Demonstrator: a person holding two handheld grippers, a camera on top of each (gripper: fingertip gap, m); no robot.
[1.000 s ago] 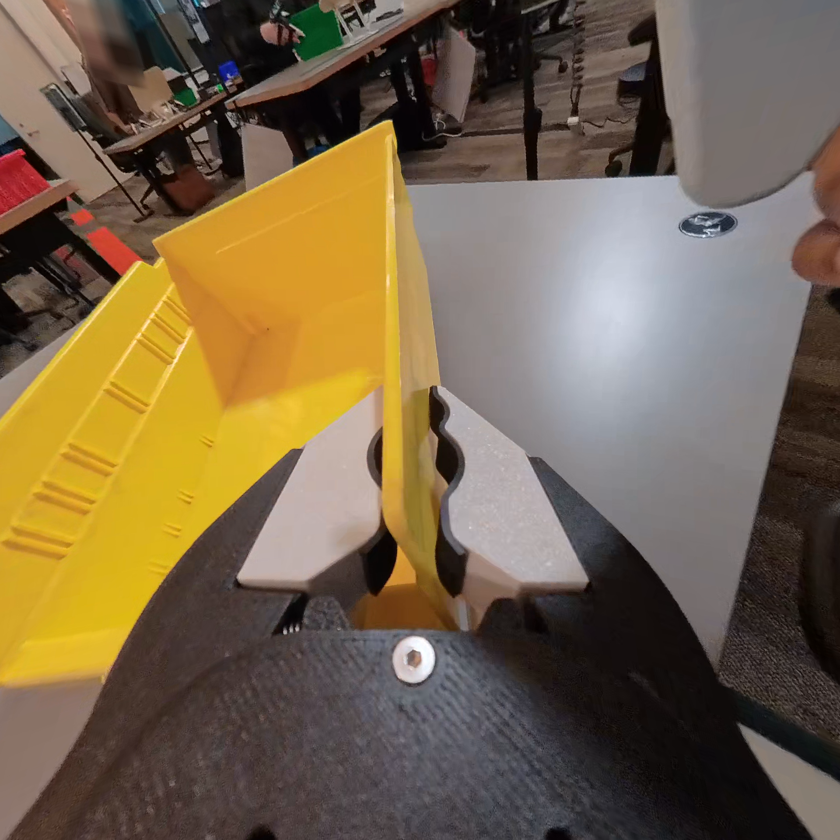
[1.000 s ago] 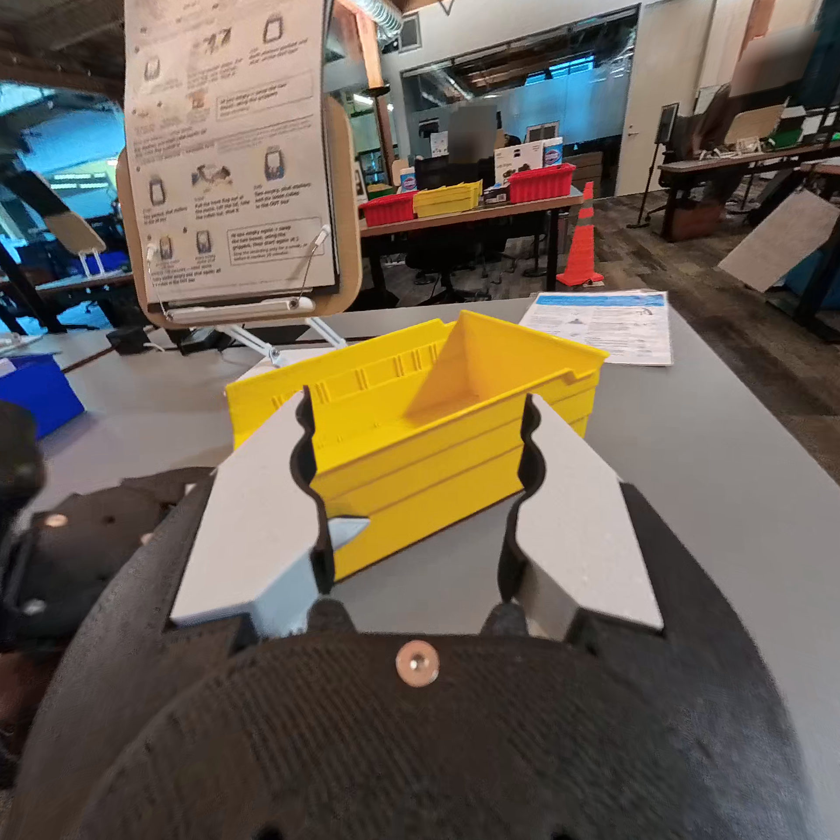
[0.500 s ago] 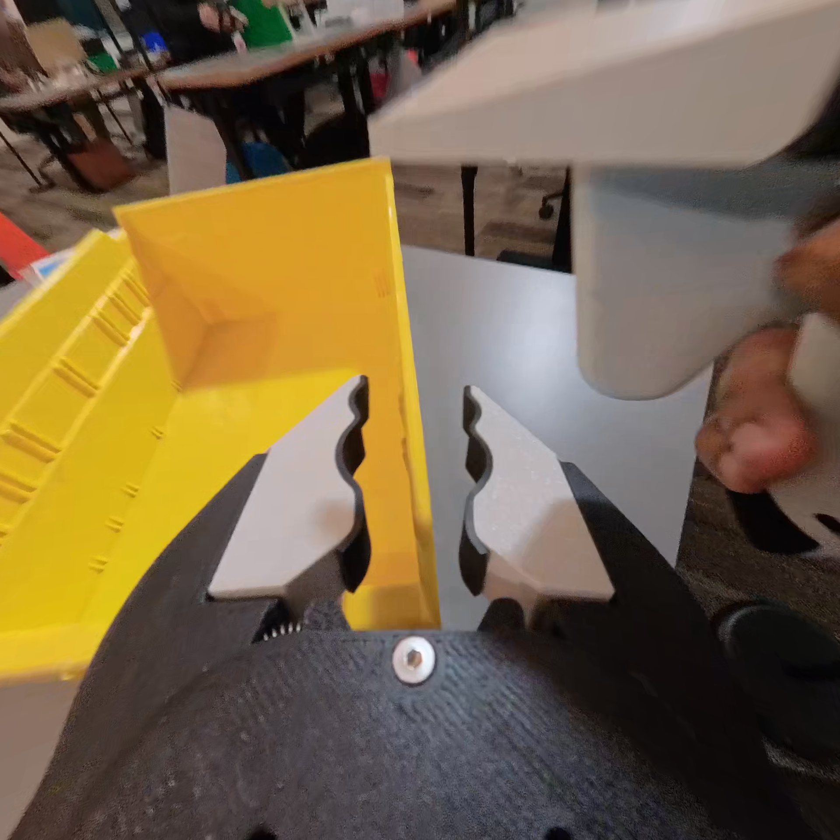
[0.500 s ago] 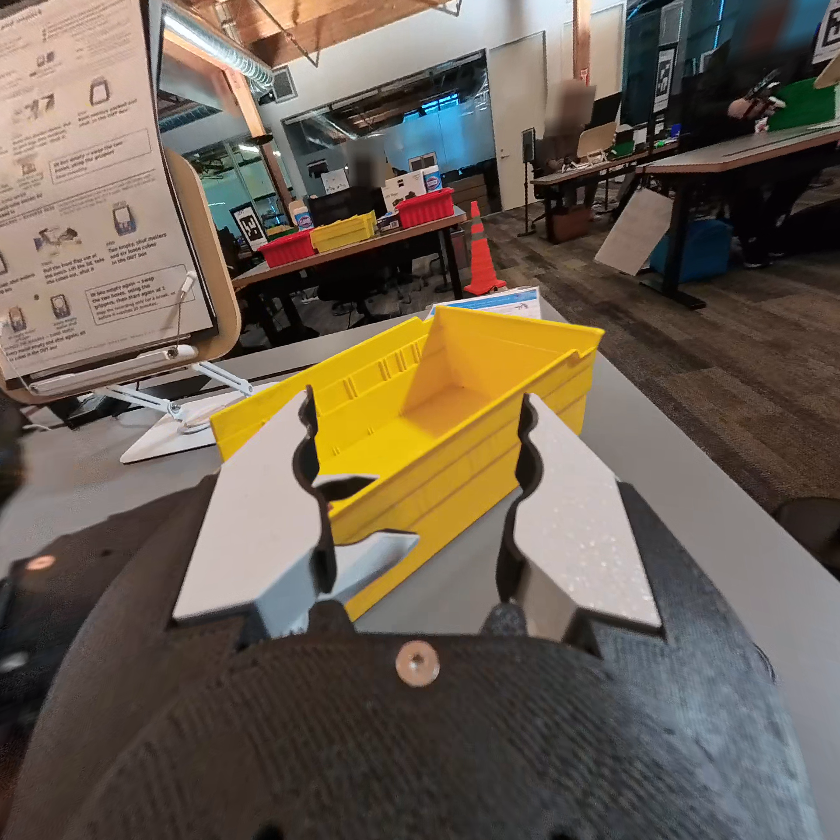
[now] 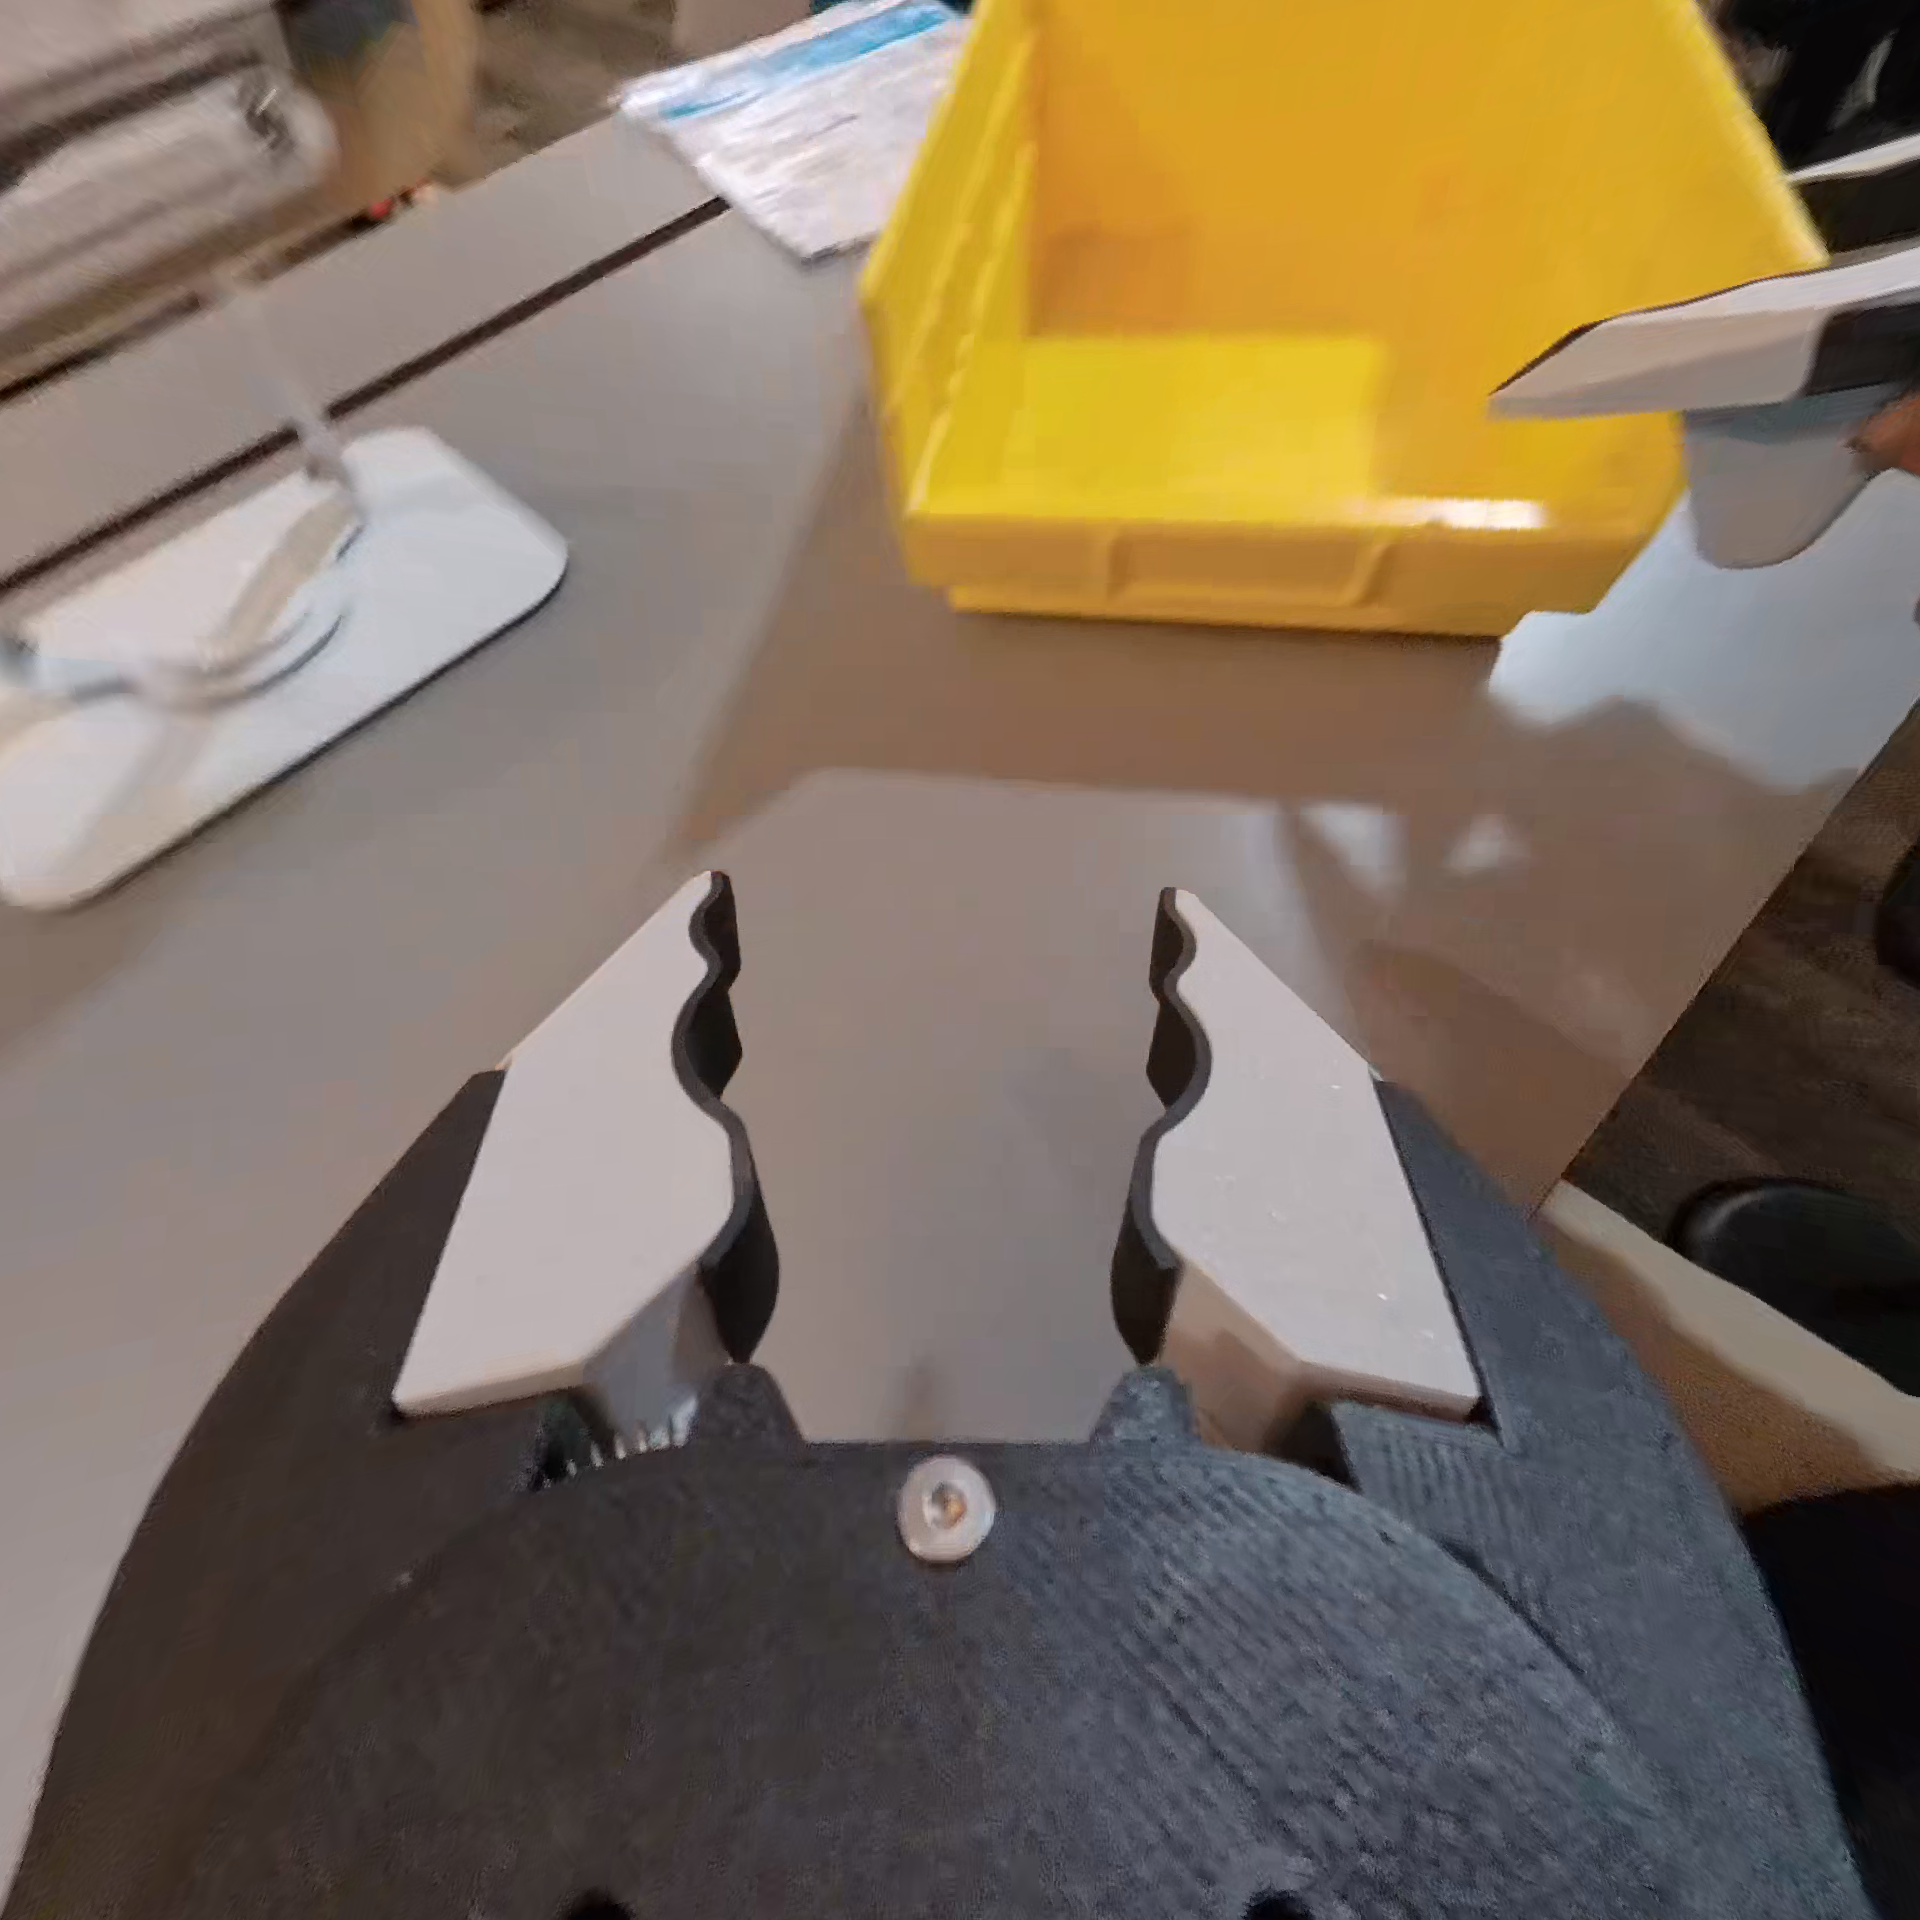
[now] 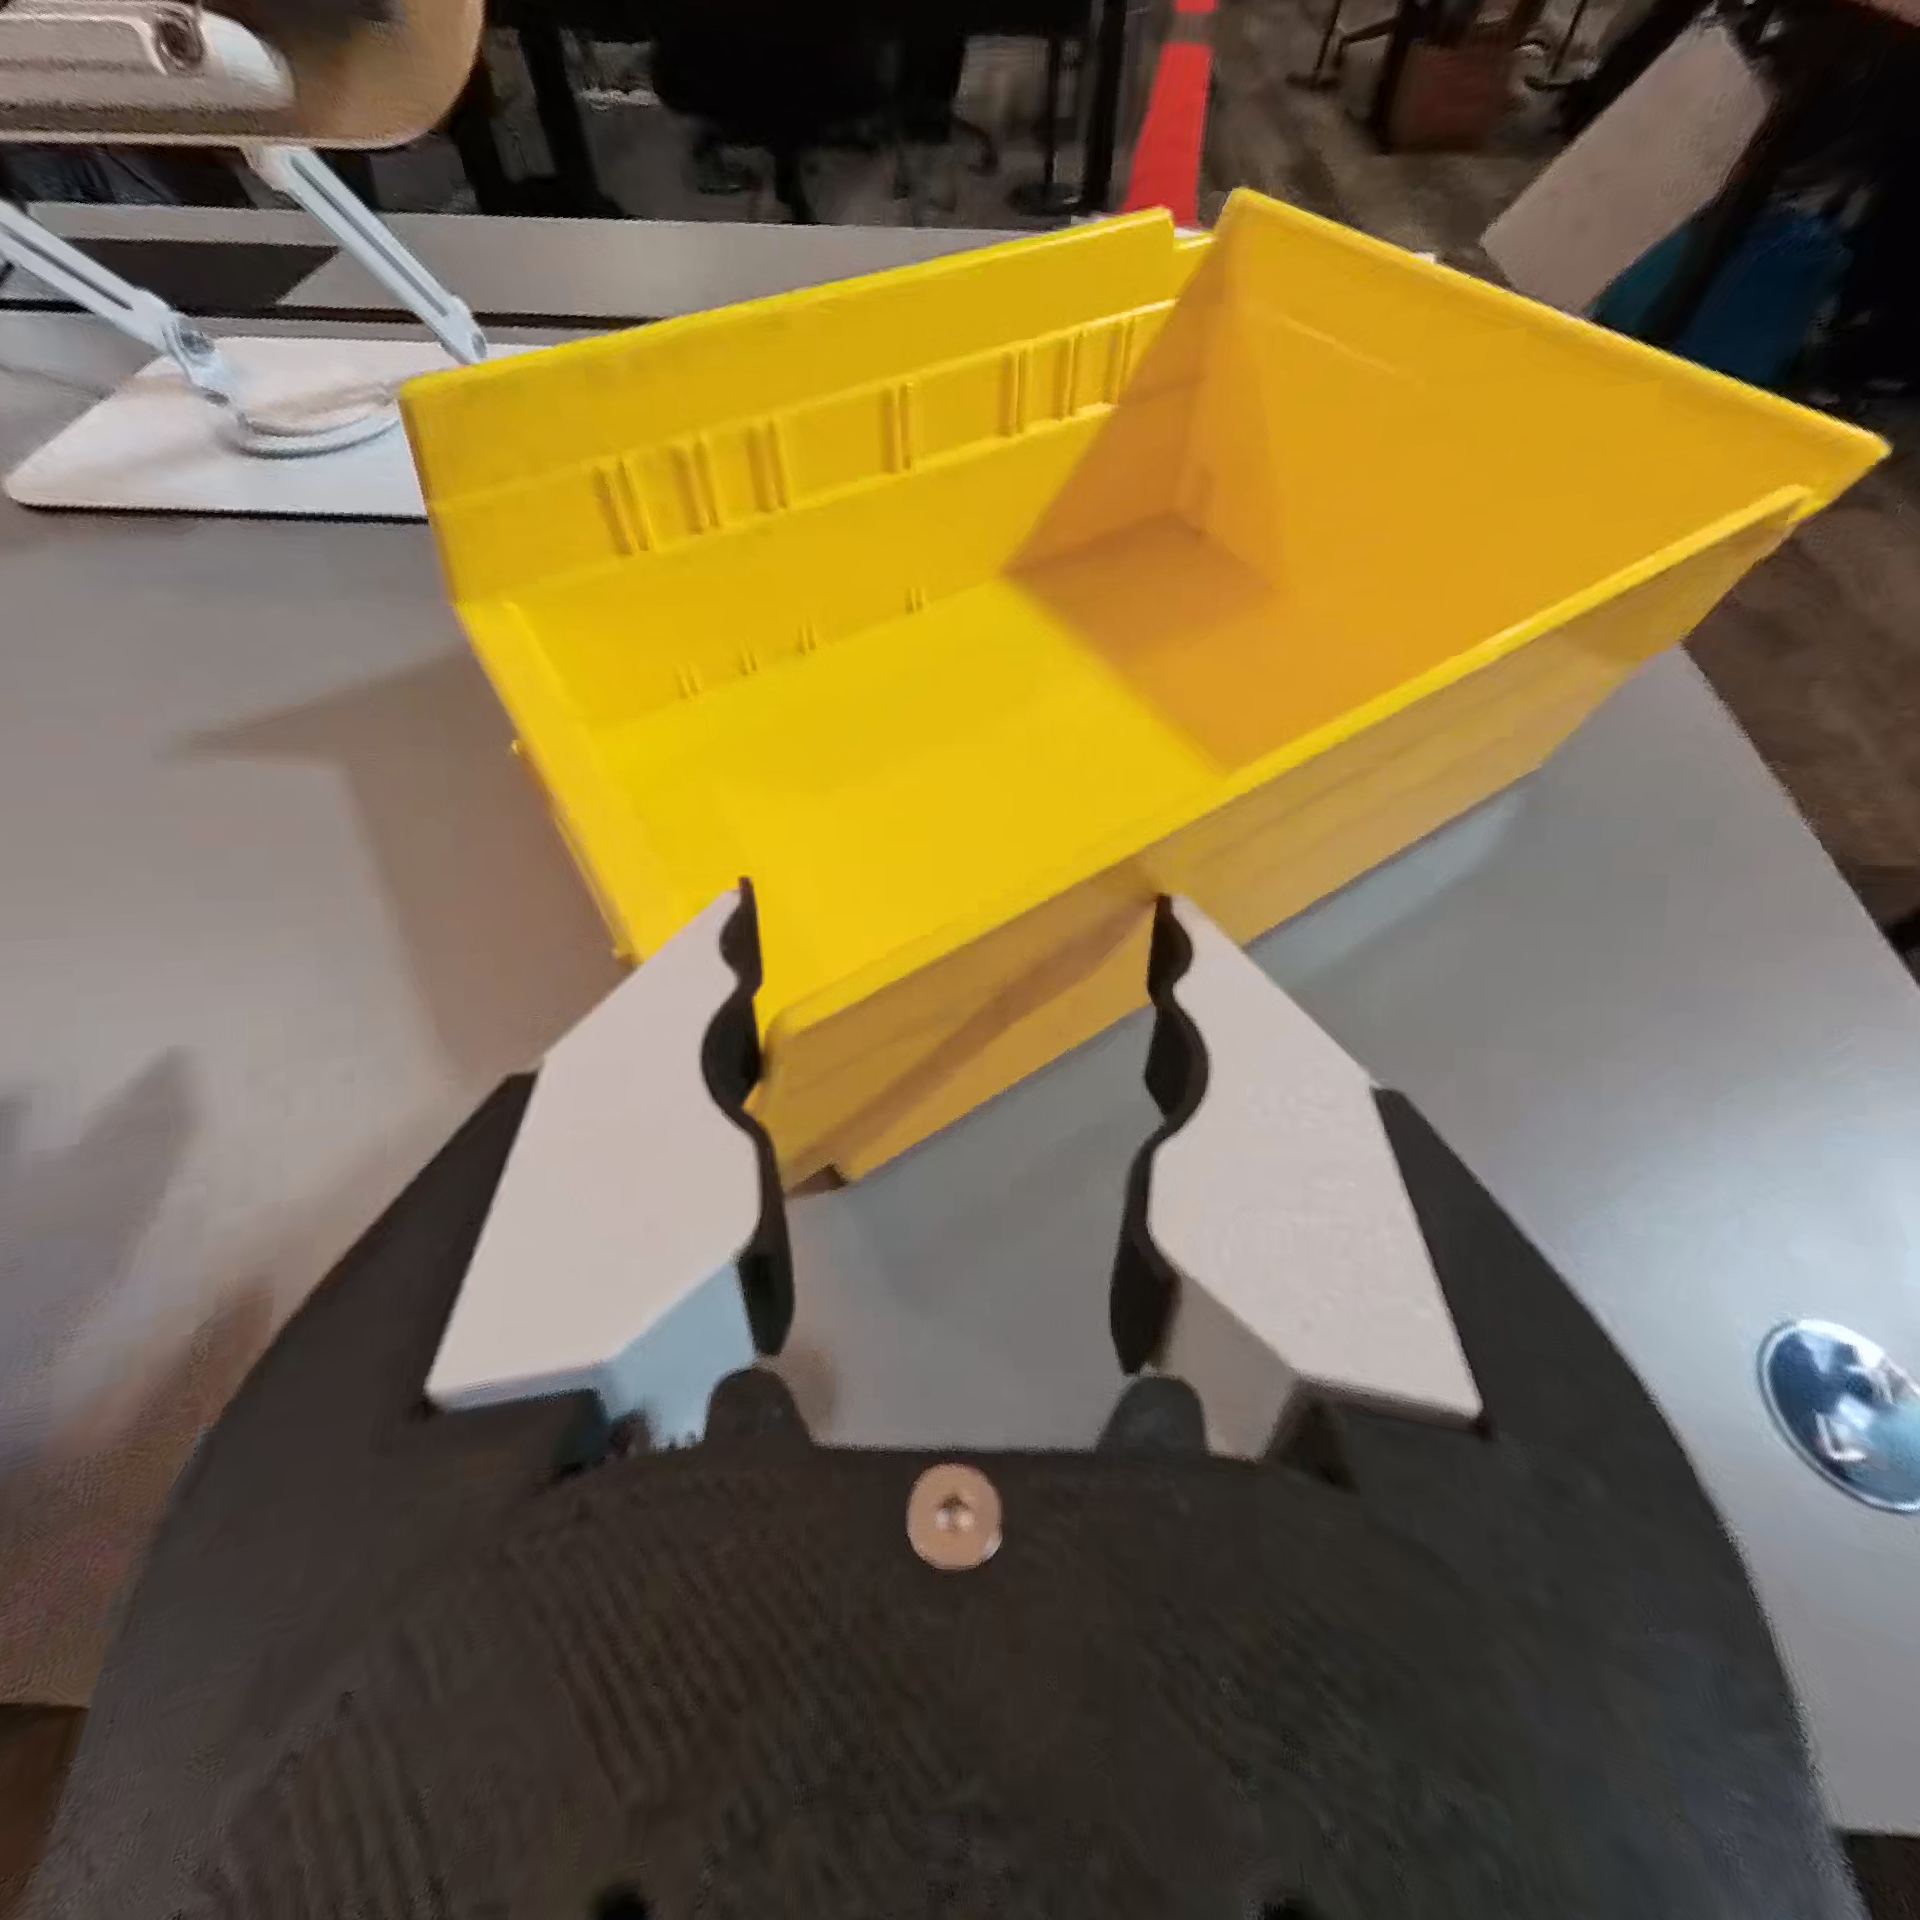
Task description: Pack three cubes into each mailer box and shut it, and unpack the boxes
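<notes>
So both grippers are empty right now; left gripper has its jaws spread wide over bare bench, and right gripper is spread just as wide, hovering at the near corner of the yellow bin. Bin's empty as far as I can see; no cubes or mailer boxes in either view, so can't say where those are. The bit that matters: the bin sits far and a touch right of the left gripper, well apart, its long axis running away from it; the right one is much nearer, basically at the rim. A stand's white base sits off to the left; some paper lies beyond the bin.
</notes>
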